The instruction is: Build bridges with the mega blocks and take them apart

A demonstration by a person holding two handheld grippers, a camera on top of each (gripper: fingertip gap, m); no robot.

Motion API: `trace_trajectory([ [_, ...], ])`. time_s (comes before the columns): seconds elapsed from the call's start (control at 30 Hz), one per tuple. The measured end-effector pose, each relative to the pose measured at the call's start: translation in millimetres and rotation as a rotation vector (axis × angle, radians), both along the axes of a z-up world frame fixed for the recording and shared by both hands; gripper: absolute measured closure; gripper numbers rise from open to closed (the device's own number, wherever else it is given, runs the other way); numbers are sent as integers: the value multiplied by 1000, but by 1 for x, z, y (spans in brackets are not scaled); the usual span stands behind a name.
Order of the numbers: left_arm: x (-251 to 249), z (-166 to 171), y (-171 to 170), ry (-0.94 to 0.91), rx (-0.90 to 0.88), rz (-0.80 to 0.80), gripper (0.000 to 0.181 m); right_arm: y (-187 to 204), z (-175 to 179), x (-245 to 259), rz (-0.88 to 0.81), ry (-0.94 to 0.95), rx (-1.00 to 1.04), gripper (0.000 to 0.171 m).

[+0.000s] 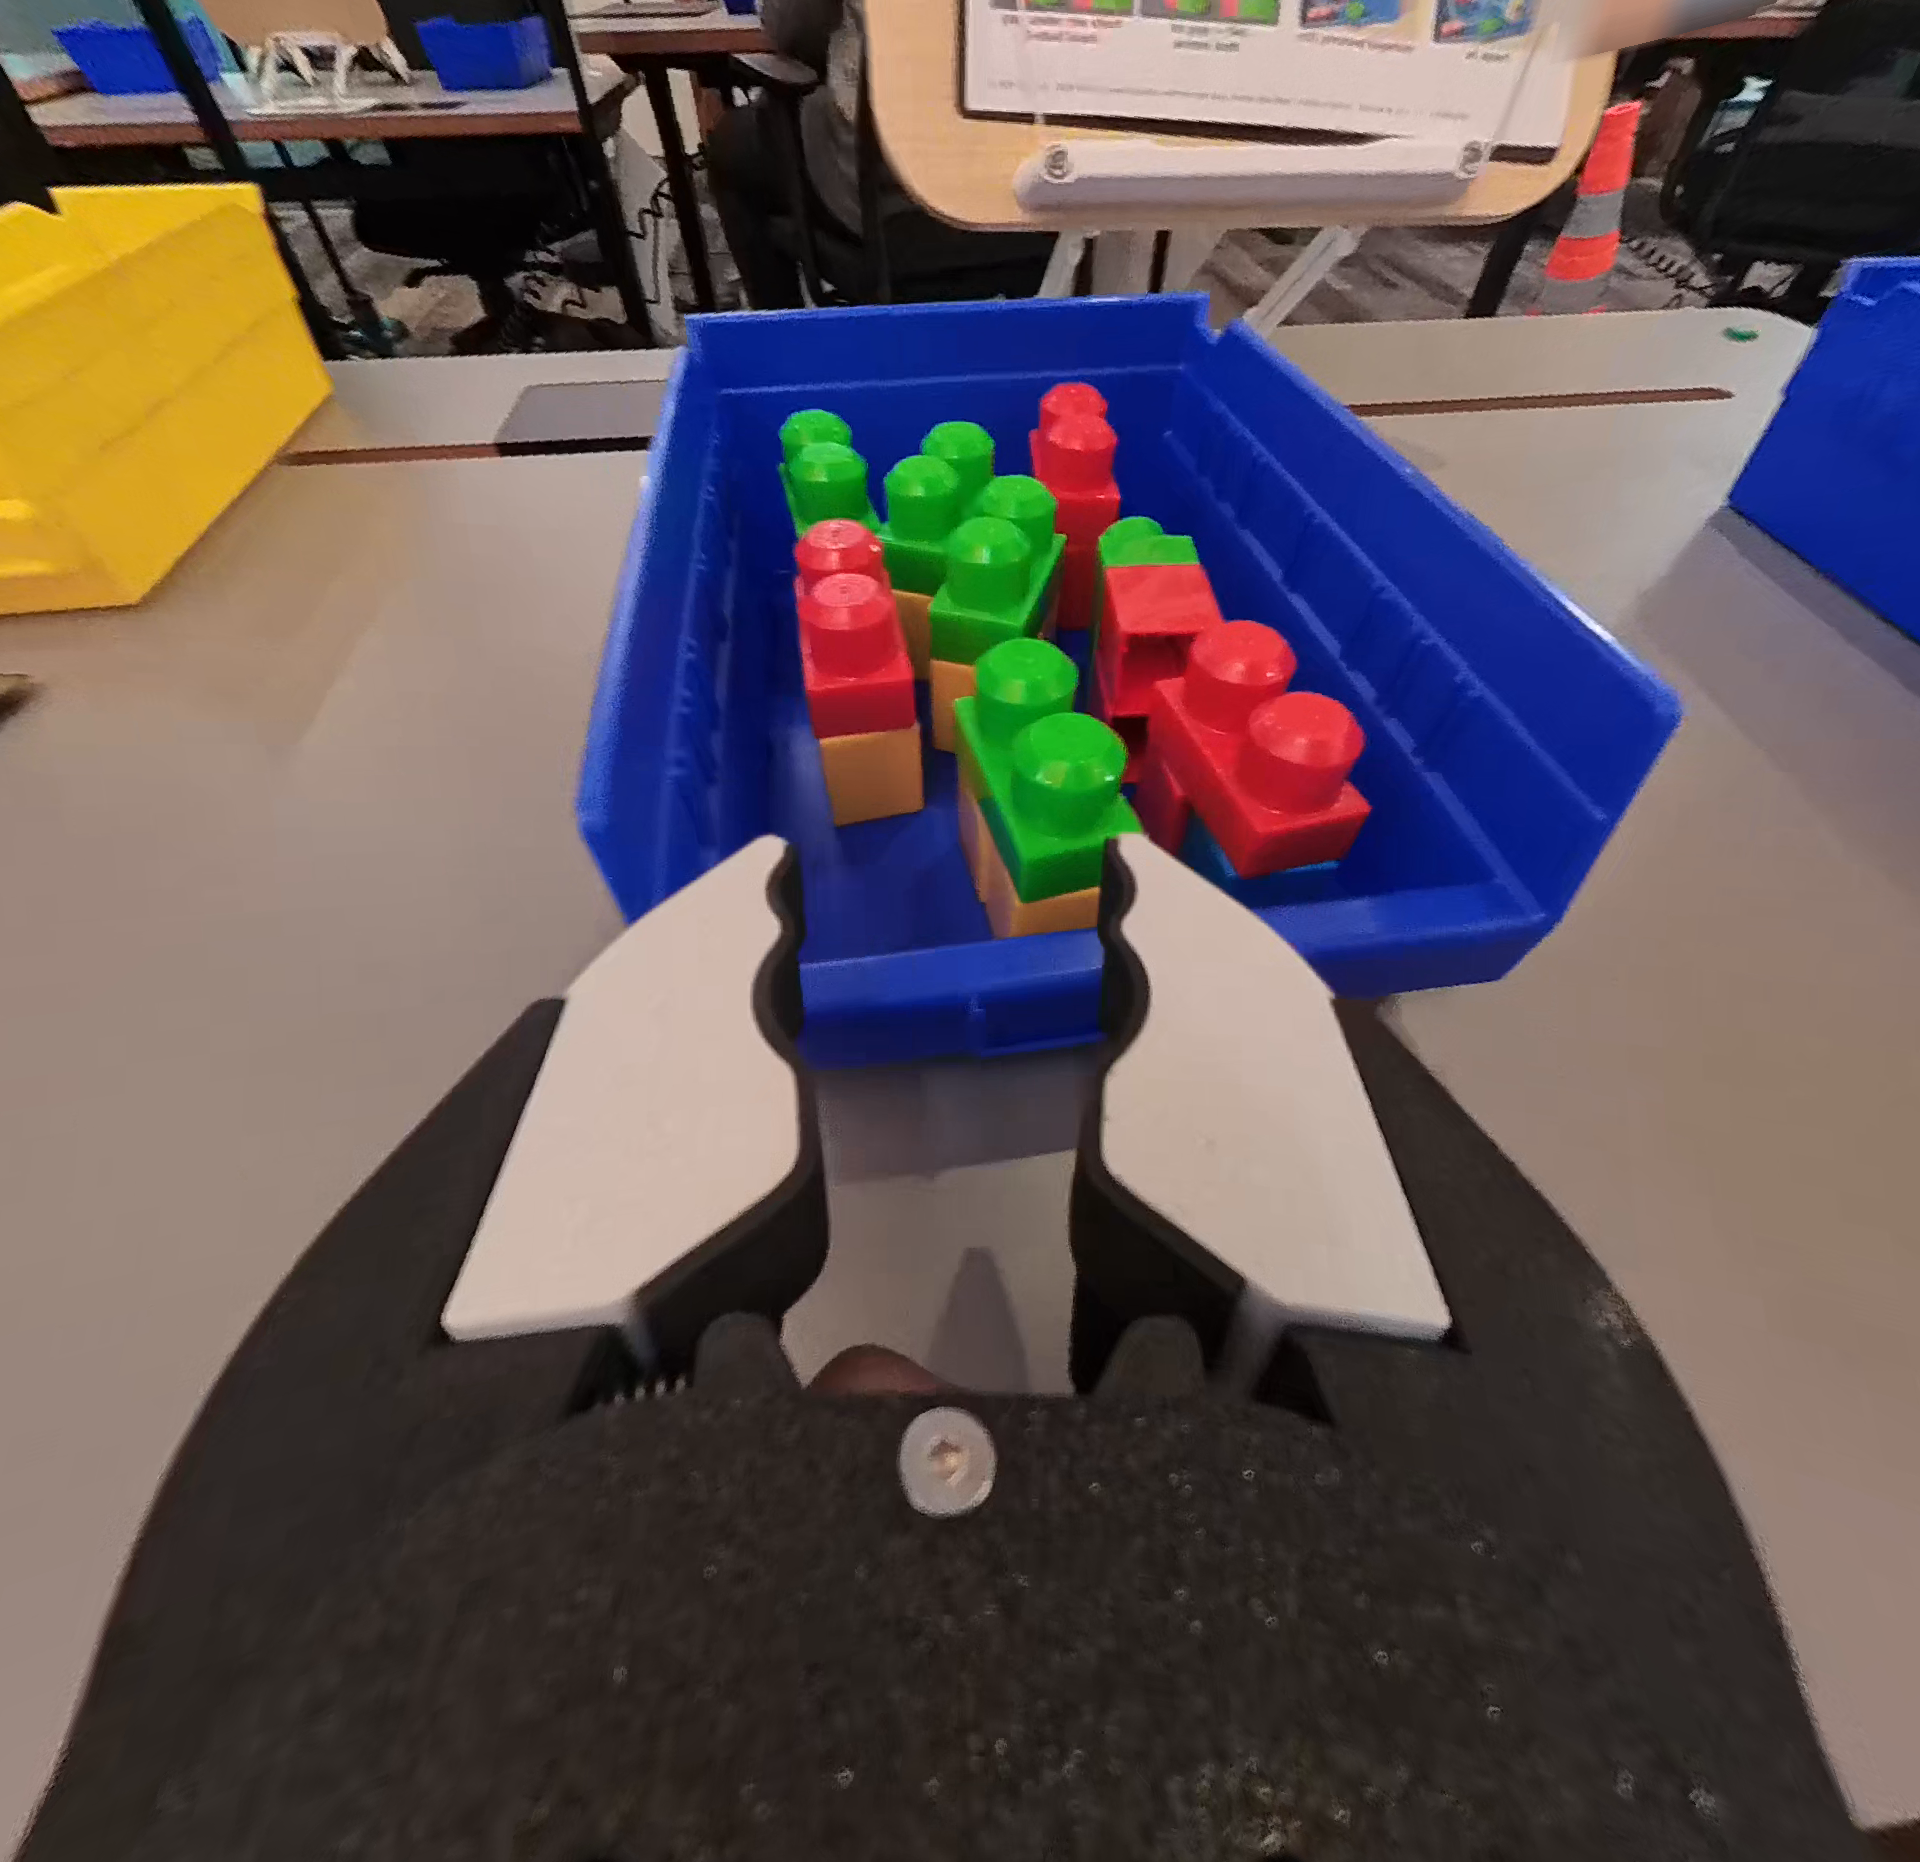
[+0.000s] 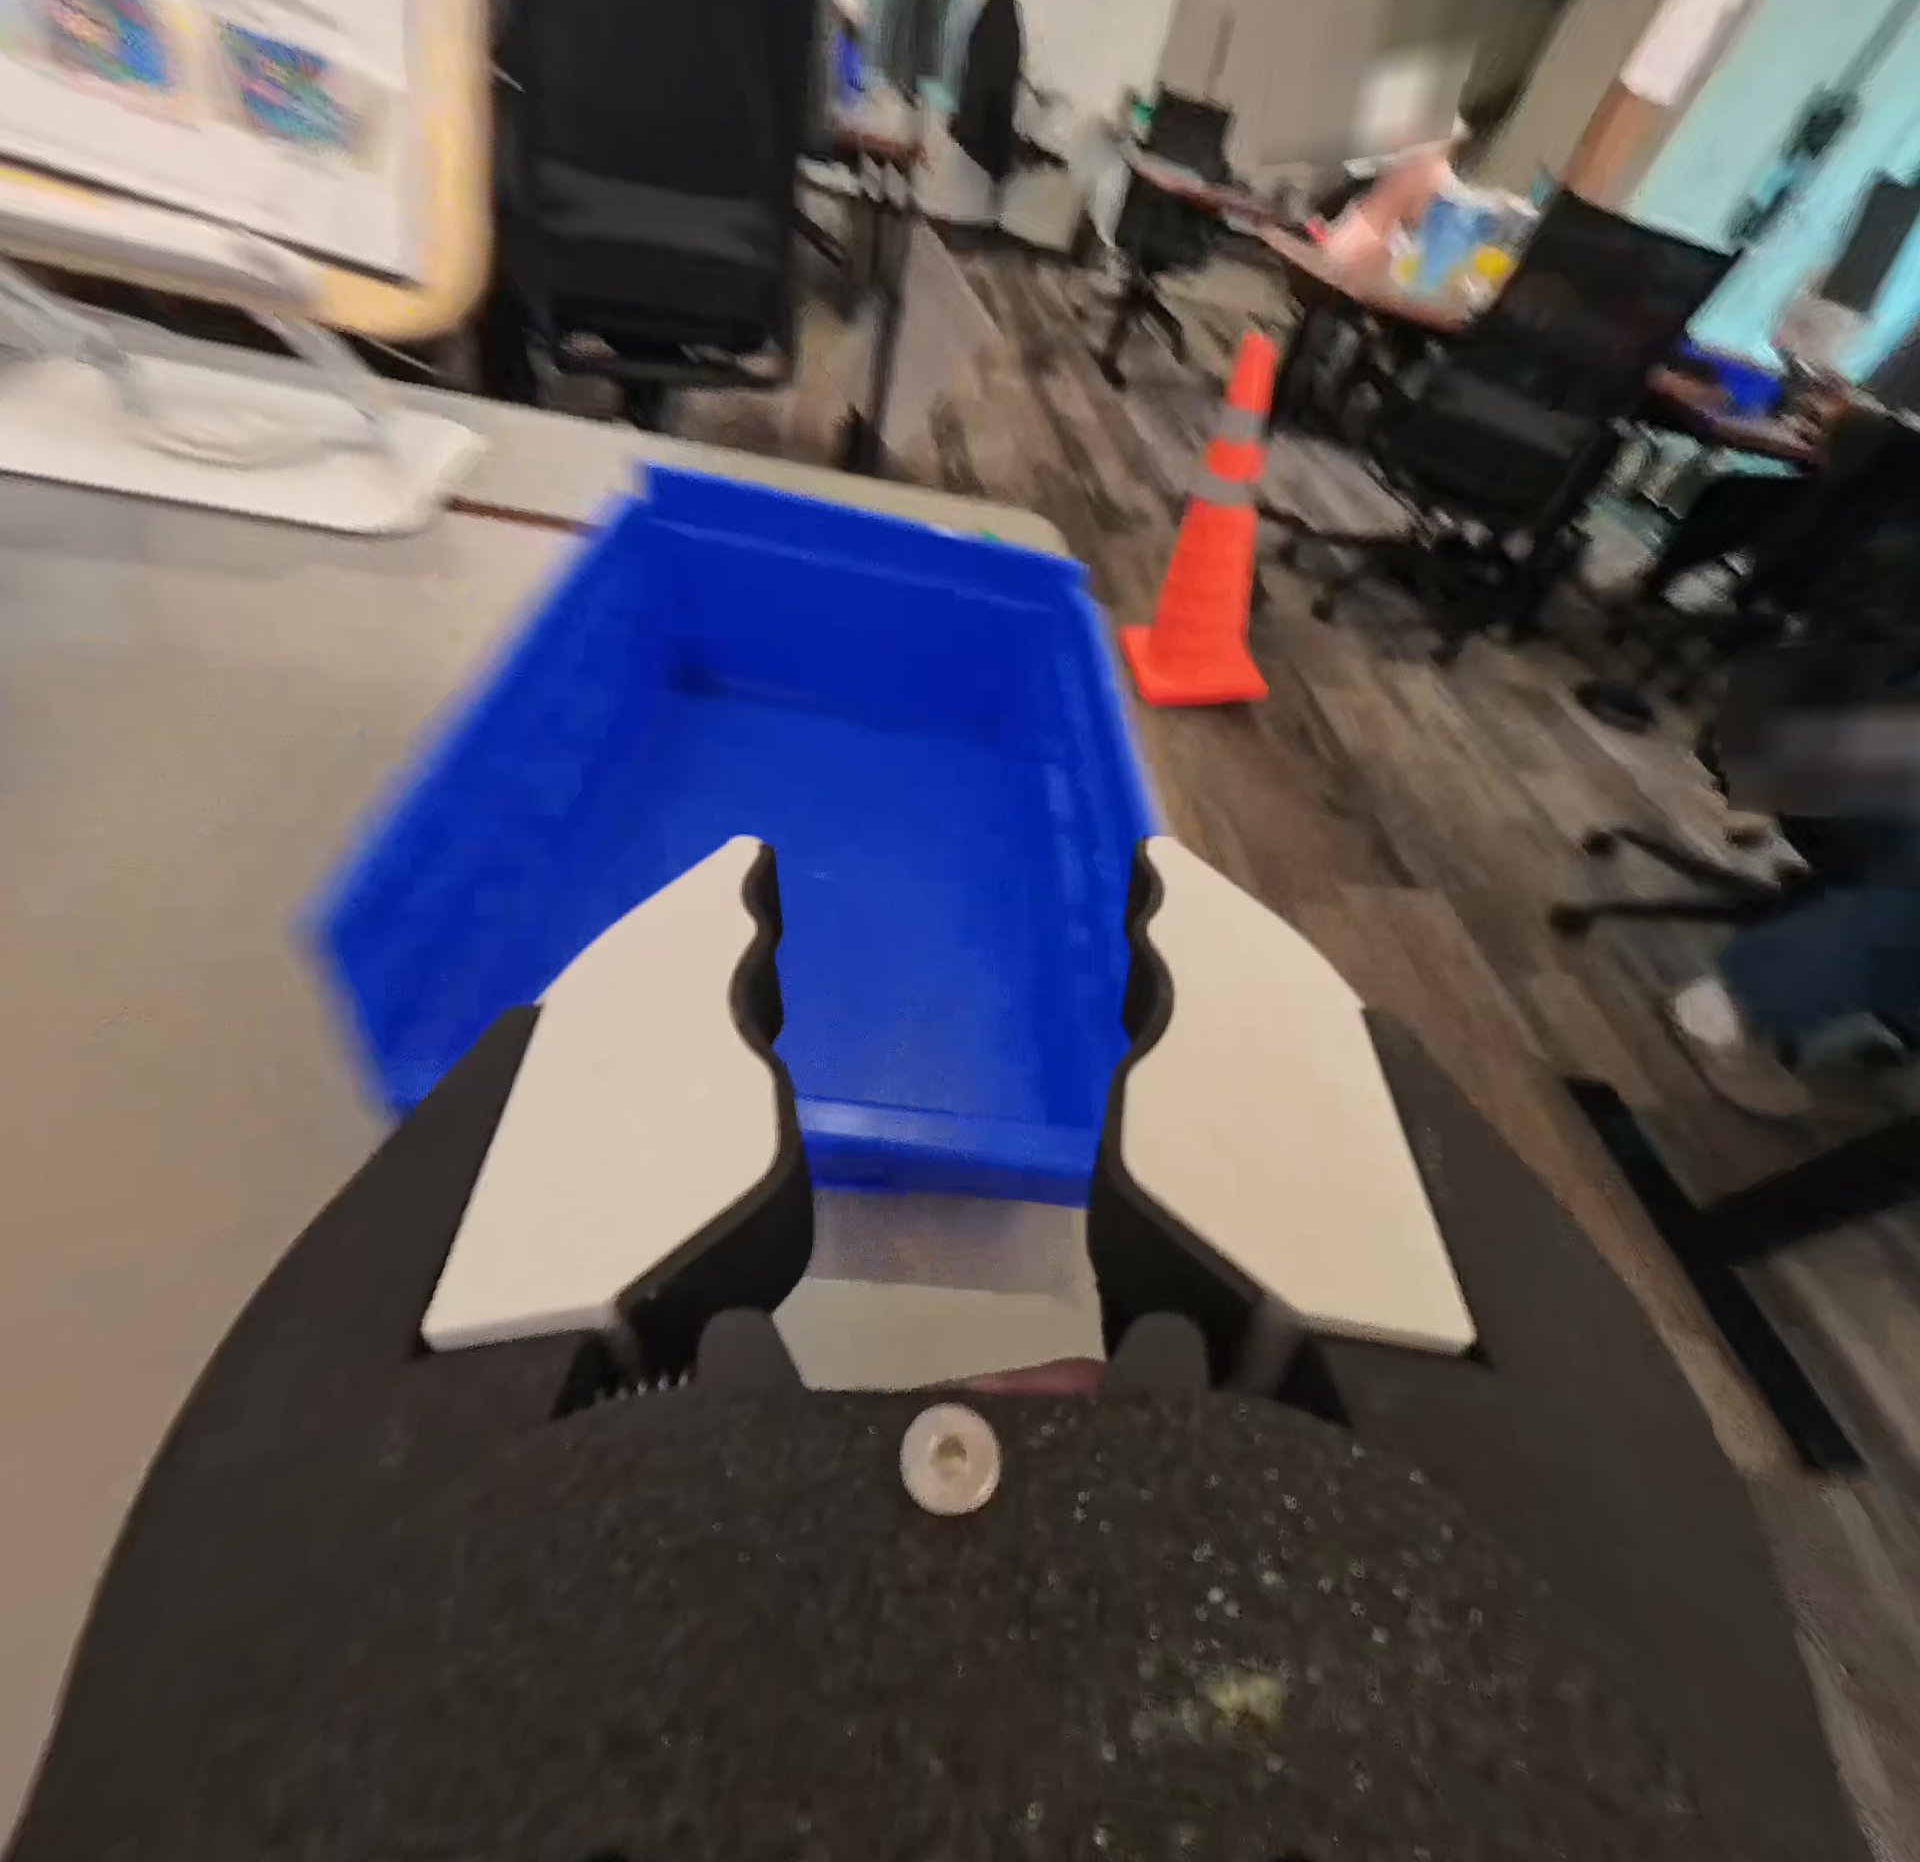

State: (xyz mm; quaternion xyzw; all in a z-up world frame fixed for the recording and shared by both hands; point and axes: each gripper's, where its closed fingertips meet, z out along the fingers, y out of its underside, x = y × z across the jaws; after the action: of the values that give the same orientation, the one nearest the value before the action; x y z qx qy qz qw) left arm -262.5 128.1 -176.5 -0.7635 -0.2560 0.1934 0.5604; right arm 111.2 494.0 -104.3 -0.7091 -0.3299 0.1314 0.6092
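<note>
A: Item one, nearest the lens?
B: Left tool [image 1: 948, 867], fingers spread wide, gripping nothing, poised at the near rim of a blue bin [image 1: 1434, 617] on the grey bench [image 1: 312, 877].
A: Contents of that bin?
B: Mega blocks [image 1: 997, 586], stacked in short columns. Nearest: a green block on a tan block [image 1: 1044, 804], just beside the tool's right finger [image 1: 1226, 1074]; whether they touch cannot be told. Right of it, a red block on a blue one [image 1: 1273, 763]. Left, a red block on a tan one [image 1: 857, 690]. Farther back, several green blocks [image 1: 971, 524] and a tall red column [image 1: 1075, 462]; a red-and-green piece [image 1: 1148, 586] lies tilted.
A: Item two?
B: Right tool [image 2: 951, 867], likewise spread wide and holding nothing, over the near end of a second blue bin [image 2: 582, 773] with no blocks seen in it. That view is blurred.
A: Beyond the bins?
B: A yellow bin [image 1: 135, 389] on the left of the bench, a board with a printed sheet [image 1: 1247, 36] behind, and an orange cone [image 2: 1210, 565] on the floor.
</note>
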Motion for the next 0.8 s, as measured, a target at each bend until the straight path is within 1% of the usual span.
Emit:
trace_trajectory([
  [0.07,-9,0,-9,12,-7,34,127,-50,6,-42,117,52,18,108],
  [0.17,-25,0,-22,16,-10,86,127,-120,-5,-110,305,102,-27,111],
  [0.23,-35,-4,-28,6,-20,108,126,-156,-22,-150,415,81,-58,112],
  [0.33,-46,-9,-31,-14,-23,118,125,-198,-45,-197,563,53,-123,114],
  [0.47,-57,-12,-30,-33,-26,112,124,-236,-60,-245,690,42,-235,110],
  [0.53,-59,-13,-27,-39,-29,99,126,-246,-66,-262,709,22,-250,112],
  [0.6,-61,-14,-25,-33,-49,94,127,-248,-71,-274,700,-5,-248,112],
  [0.73,-61,-16,-24,-26,-68,80,134,-251,-76,-287,708,-14,-285,128],
  [0.8,-63,-17,-24,-28,-71,80,147,-253,-75,-291,718,-12,-283,141],
])
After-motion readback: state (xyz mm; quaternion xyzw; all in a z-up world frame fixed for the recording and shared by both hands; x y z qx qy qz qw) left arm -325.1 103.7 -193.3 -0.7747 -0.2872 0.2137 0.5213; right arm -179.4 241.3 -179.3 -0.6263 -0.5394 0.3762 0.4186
